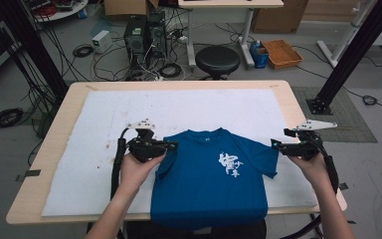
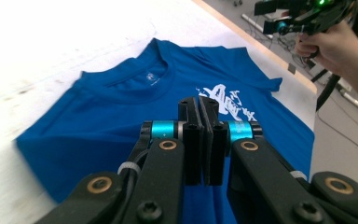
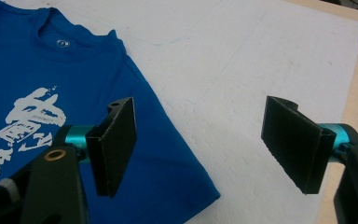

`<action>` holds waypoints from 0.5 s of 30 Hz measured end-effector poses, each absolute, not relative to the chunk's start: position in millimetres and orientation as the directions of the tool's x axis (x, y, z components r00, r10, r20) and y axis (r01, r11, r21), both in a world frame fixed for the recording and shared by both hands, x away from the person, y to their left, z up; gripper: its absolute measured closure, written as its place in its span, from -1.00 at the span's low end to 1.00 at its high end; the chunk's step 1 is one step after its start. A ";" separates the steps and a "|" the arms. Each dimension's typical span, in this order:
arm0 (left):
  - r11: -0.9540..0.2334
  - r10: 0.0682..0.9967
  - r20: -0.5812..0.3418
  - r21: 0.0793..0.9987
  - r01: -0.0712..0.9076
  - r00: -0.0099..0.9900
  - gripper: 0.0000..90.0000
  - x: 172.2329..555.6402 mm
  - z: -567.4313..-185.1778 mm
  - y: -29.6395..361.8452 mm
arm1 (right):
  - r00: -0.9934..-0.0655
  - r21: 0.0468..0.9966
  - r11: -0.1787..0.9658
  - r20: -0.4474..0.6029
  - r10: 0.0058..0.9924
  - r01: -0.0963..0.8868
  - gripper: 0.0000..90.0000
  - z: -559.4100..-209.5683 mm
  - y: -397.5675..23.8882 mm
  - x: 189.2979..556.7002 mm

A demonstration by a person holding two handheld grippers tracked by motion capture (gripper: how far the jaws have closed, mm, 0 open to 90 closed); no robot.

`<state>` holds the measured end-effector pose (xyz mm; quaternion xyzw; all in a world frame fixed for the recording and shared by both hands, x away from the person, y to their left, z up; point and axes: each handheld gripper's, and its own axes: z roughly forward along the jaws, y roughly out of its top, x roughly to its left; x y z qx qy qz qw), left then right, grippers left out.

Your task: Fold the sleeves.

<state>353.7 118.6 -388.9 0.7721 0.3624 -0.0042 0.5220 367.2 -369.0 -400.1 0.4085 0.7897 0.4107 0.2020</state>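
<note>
A blue T-shirt (image 1: 204,184) with white lettering lies face up on the white mat (image 1: 179,107), its hem hanging over the table's near edge. Its left sleeve looks folded inward. My left gripper (image 1: 172,146) hovers over the shirt's left shoulder. In the left gripper view its jaws (image 2: 204,116) are shut, with no cloth between them and the shirt (image 2: 121,107) below. My right gripper (image 1: 278,145) is at the right sleeve's outer edge. In the right gripper view it (image 3: 205,140) stands wide open above the sleeve hem (image 3: 168,154) and the bare mat.
The mat covers most of a wooden table (image 1: 54,129), leaving bare wood along the edges. Beyond the far edge stand a black stool (image 1: 217,59), computer towers (image 1: 144,35) and loose cables. Black frame posts rise at the left and right (image 1: 350,55).
</note>
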 end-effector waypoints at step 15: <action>-0.277 0.556 -0.350 0.777 0.565 0.754 0.96 370.8 -418.3 74.1 | -0.581 0.809 0.331 0.016 0.814 0.486 -0.41 -402.7 -370.5 368.1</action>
